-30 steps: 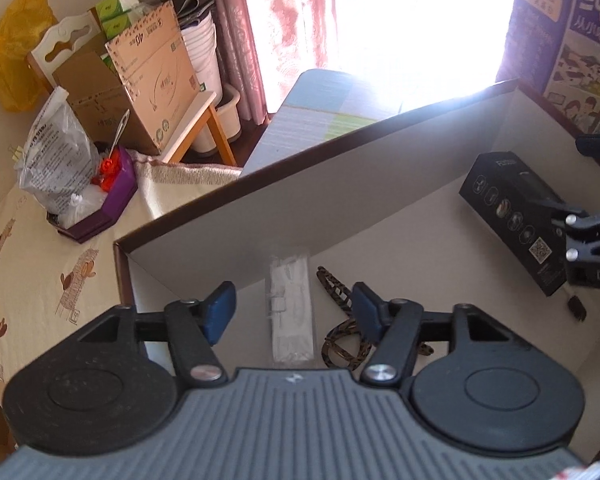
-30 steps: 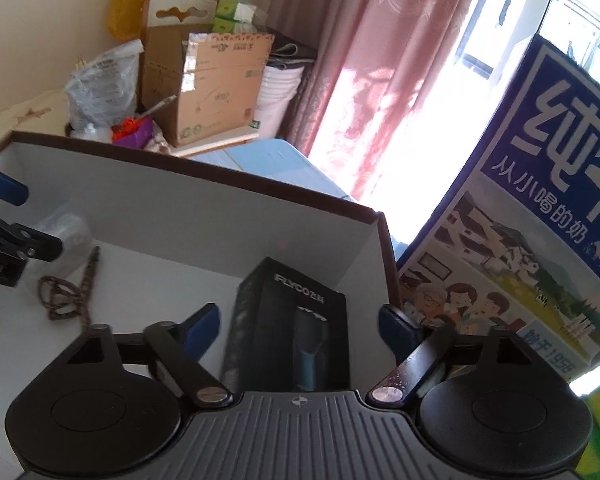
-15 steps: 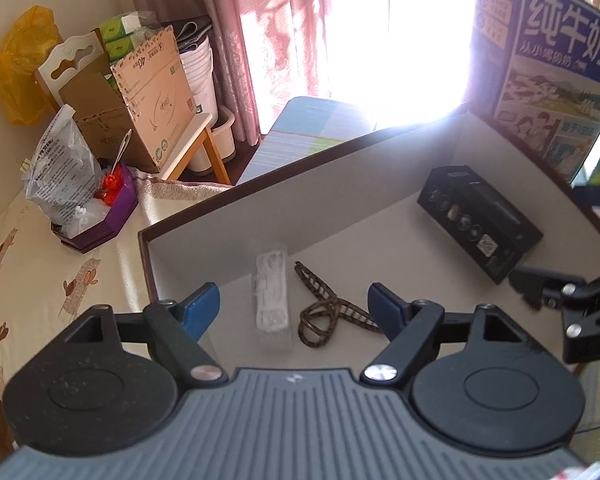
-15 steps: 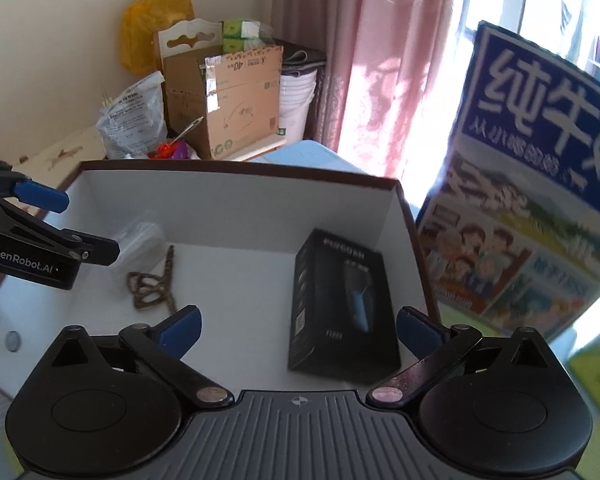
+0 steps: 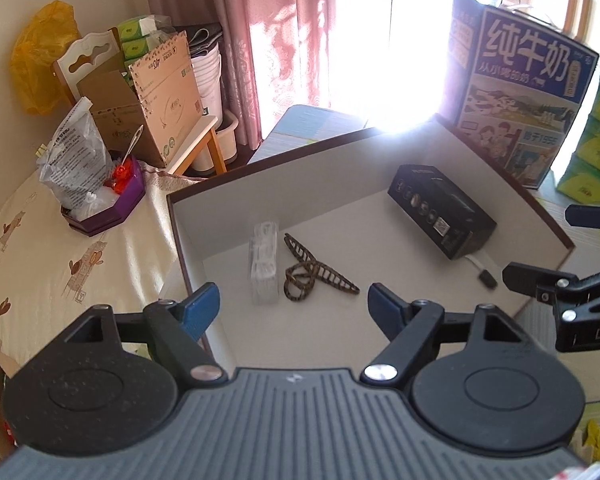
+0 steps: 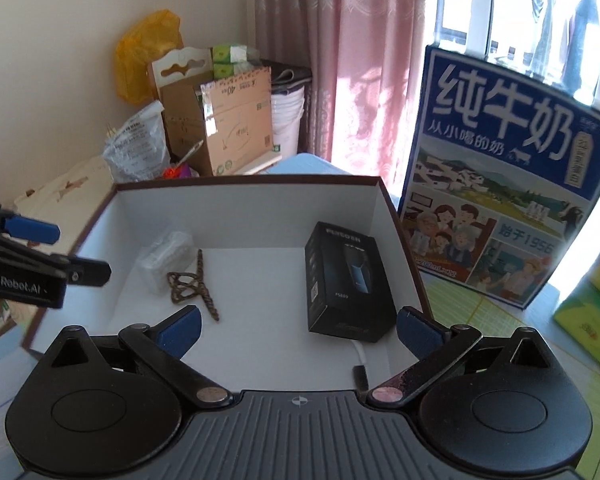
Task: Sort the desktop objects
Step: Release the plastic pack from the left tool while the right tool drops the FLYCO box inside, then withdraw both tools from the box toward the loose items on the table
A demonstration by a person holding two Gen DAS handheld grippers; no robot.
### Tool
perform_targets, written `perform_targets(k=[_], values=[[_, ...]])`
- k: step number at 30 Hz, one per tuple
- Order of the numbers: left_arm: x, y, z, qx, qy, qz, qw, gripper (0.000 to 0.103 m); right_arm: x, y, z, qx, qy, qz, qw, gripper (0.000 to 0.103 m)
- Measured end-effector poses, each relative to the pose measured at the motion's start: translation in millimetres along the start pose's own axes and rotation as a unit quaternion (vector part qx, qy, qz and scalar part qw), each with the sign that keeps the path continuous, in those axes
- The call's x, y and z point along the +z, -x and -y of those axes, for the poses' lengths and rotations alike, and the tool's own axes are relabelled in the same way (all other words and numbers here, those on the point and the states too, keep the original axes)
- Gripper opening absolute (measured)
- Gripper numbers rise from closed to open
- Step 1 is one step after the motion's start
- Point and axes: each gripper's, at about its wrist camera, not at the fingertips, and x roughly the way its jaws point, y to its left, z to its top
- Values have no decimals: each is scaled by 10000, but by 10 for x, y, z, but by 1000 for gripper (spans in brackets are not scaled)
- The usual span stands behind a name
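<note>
Hovering at the near edge of the white box point(image 6: 244, 216), the left gripper point(image 5: 294, 306) and the right gripper point(image 6: 298, 326) both stand wide open and hold nothing. Just beyond the left one, on the box floor, lie a clear packet point(image 5: 264, 264) and, touching its right side, a leopard-print hair clip point(image 5: 312, 276). Ahead of the right gripper, near the right wall, lies a black carton point(image 6: 346, 280) with a white cable point(image 6: 360, 354) trailing from its near end. A milk carton point(image 6: 500, 208) stands beyond the right wall.
</note>
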Motion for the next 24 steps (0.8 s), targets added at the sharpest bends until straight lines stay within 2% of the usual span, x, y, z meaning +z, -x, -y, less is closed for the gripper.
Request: perform_targets(k=[9, 24], values=[[-189, 483, 85, 1, -26, 225, 9997, 79, -46, 493, -198, 63, 36, 297, 9995, 101], [-613, 1116, 209, -86, 4, 403, 9992, 79, -358, 1258, -372, 177, -154, 581, 9980, 101]])
